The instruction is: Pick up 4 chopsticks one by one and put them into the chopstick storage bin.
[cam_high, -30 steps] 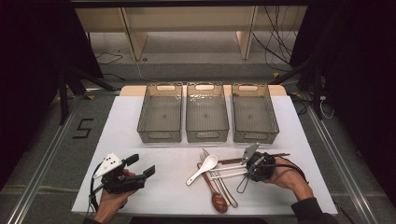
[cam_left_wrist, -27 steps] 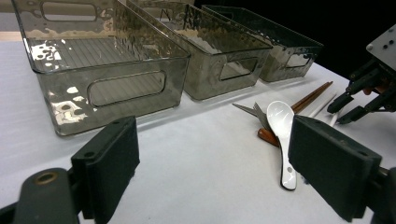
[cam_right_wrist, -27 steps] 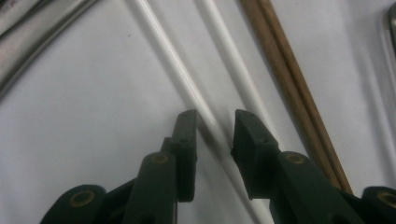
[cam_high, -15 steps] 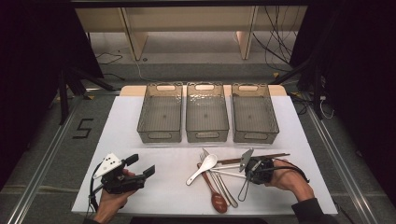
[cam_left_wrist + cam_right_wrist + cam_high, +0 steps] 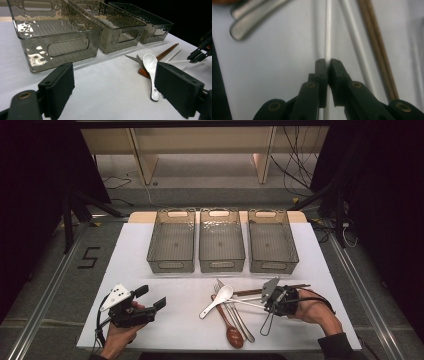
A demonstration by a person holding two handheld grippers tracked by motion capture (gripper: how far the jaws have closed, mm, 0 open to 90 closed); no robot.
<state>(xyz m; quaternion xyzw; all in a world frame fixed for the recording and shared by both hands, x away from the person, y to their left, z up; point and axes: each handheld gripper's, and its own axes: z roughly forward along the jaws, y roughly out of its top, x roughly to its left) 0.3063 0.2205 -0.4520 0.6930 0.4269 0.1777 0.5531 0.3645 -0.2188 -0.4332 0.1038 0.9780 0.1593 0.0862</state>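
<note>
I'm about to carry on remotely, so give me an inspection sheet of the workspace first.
Surface: white table, bare in front of the left hand.
Job's things: white chopstick pinched between the right gripper jaws; a second white stick beside it.
Clutter: white spoon, brown wooden spoon, metal cutlery, brown chopsticks; three empty clear bins.
Grippers: right jaws have just closed on the chopstick; left gripper open, holding nothing.
Cables: one trailing from each gripper; more on the floor.
Surroundings: dark, wooden frame behind.
</note>
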